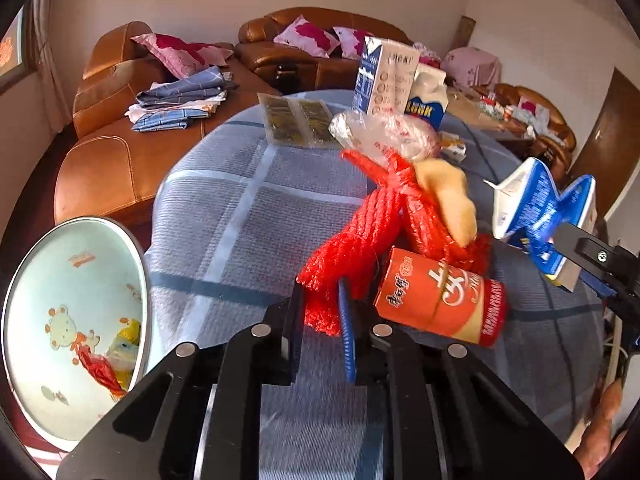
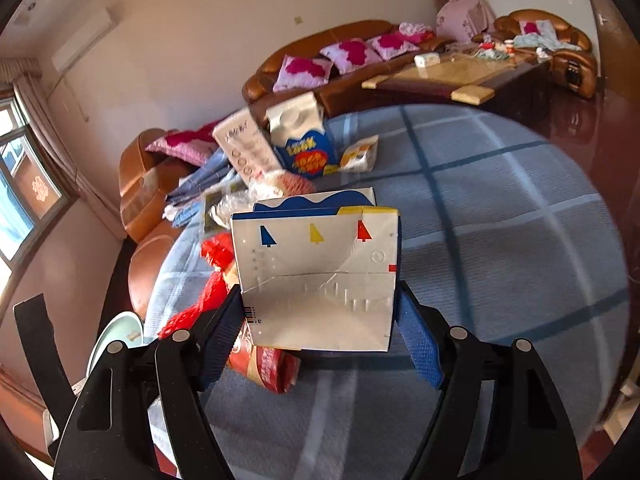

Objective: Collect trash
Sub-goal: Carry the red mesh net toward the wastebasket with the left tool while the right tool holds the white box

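The left claw (image 1: 320,320) is nearly closed, pinching the red net (image 1: 344,256) at its near end. The net lies on the round table (image 1: 224,208) with a pale lump (image 1: 448,196) on it and a red wrapper (image 1: 436,300) just beside it, to the right of the claw. The right claw (image 2: 320,312) clamps a flattened carton (image 2: 320,272) by its two sides; the carton's lower corners are hidden behind the pads. Two upright cartons (image 2: 280,144), a clear bag (image 1: 384,132) and a flat packet (image 1: 296,120) crowd the far part of the table. The near and right parts of the cloth are bare. A bin (image 1: 76,320) with scraps inside stands beside the table's left edge, its lower rim cut off by the left claw's body. A sofa (image 1: 120,148) stands close behind that edge. The carton hides most of the net from the right wrist view
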### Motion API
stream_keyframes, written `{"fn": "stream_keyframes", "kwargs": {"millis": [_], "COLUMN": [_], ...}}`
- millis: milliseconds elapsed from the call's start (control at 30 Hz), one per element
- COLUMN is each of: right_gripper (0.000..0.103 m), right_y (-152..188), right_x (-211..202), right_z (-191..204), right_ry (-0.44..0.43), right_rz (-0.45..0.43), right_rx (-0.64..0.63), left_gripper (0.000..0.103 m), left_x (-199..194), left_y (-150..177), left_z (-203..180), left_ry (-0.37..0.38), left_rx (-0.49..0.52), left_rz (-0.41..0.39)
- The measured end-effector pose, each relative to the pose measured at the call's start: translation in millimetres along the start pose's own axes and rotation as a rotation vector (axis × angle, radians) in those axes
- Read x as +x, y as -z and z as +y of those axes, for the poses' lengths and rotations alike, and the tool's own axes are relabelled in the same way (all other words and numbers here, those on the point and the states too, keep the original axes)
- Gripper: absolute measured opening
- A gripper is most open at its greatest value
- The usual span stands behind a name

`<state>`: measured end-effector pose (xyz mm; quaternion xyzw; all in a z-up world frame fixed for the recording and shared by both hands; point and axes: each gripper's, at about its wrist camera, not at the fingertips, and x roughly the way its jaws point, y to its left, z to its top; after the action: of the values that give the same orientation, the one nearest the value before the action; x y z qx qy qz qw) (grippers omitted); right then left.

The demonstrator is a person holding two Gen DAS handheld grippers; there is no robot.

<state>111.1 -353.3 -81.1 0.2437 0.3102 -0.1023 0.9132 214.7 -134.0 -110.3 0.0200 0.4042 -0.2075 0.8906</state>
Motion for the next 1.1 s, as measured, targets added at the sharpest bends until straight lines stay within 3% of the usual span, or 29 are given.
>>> {"fn": "stream_keyframes", "kwargs": {"millis": [267,400,800,1100], "right_gripper": [0.073,0.073,0.073,0.073], "right_y": [15,23,41,54], "right_x": [-31,-38,-65,-70], "right_z": [-4,-5,30,68], "right_ry": [0.033,0.026,-0.017,-0.058], "right_rz": [-0.049,-0.045,-0.071,-0.066], "right_rx": [-0.027,-0.019,-0.101,-0.173], "left_gripper": [0.015,0.015,0.015,0.015], "left_x": [-37,-59,-101,-126], "left_y": [16,26,44,52], "left_z": [10,12,29,50], "left_ry": [0.008,-0.031,-0.062,-0.126], "left_rx": [-0.053,-0.046,-0.083,-0.099], "left_rz": [-0.037,-0.074,-0.109,-0.143]}}
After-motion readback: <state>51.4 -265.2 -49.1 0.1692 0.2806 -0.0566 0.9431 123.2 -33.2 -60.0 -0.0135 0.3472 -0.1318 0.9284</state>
